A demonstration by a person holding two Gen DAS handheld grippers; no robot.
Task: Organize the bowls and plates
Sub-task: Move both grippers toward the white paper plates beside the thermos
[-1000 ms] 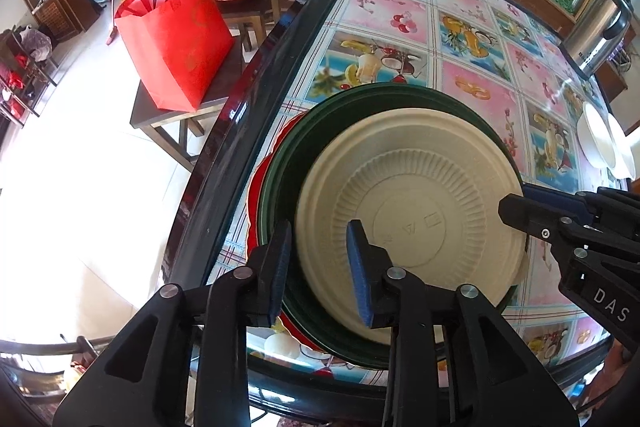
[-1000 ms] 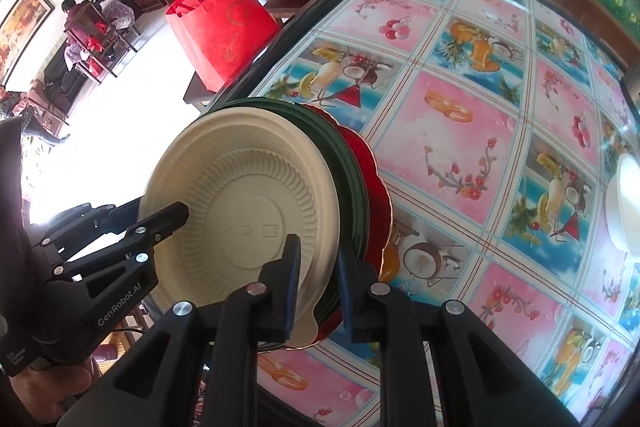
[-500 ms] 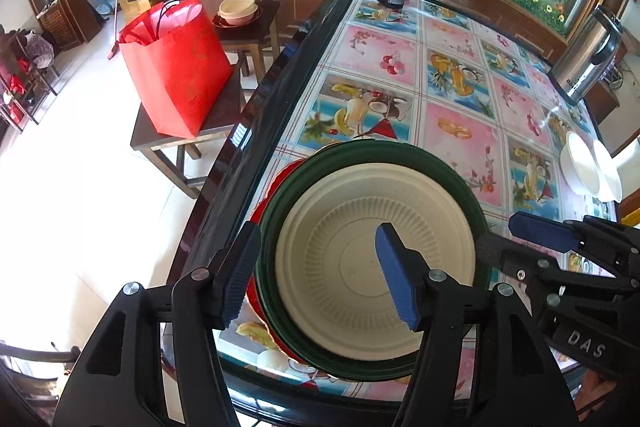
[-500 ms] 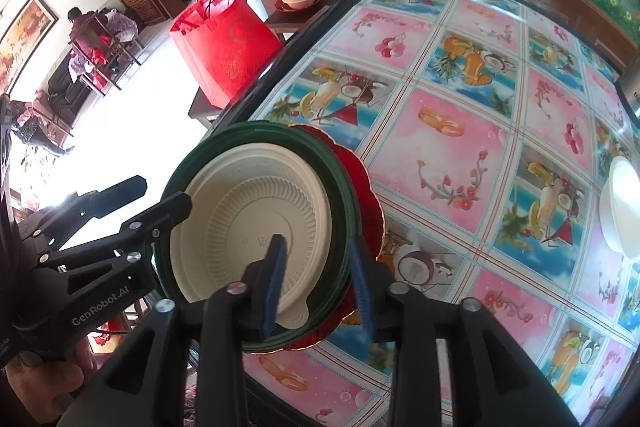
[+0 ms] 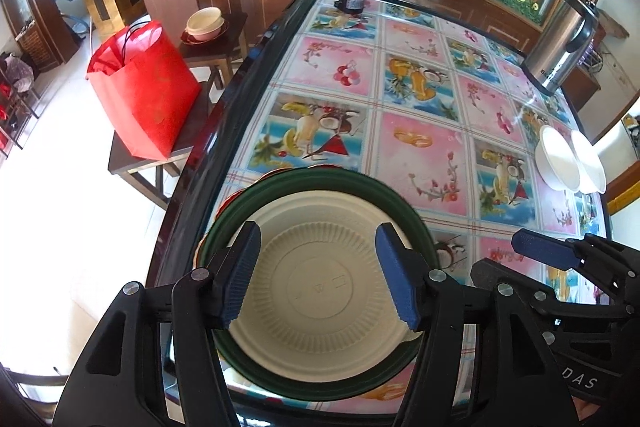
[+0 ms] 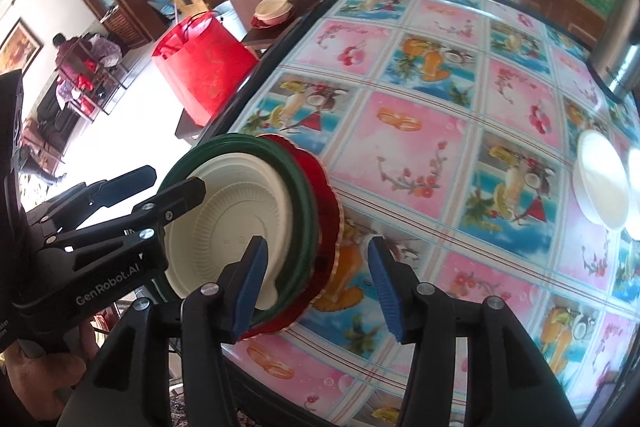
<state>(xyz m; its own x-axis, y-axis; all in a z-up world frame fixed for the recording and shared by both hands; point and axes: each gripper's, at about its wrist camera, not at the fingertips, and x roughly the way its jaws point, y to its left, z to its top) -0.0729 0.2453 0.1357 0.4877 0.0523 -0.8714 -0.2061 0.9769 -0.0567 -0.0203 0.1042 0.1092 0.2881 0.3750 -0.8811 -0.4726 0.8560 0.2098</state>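
Two white bowls far right; red bag beside table.

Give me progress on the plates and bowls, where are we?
Done: the cream plate sits nested on the green plate, which sits on the red plate, near the table edge. In hand: nothing; the left claw and right claw have just been opening, both clear of the stack. Left: two white bowls side by side at the far edge, unstacked.
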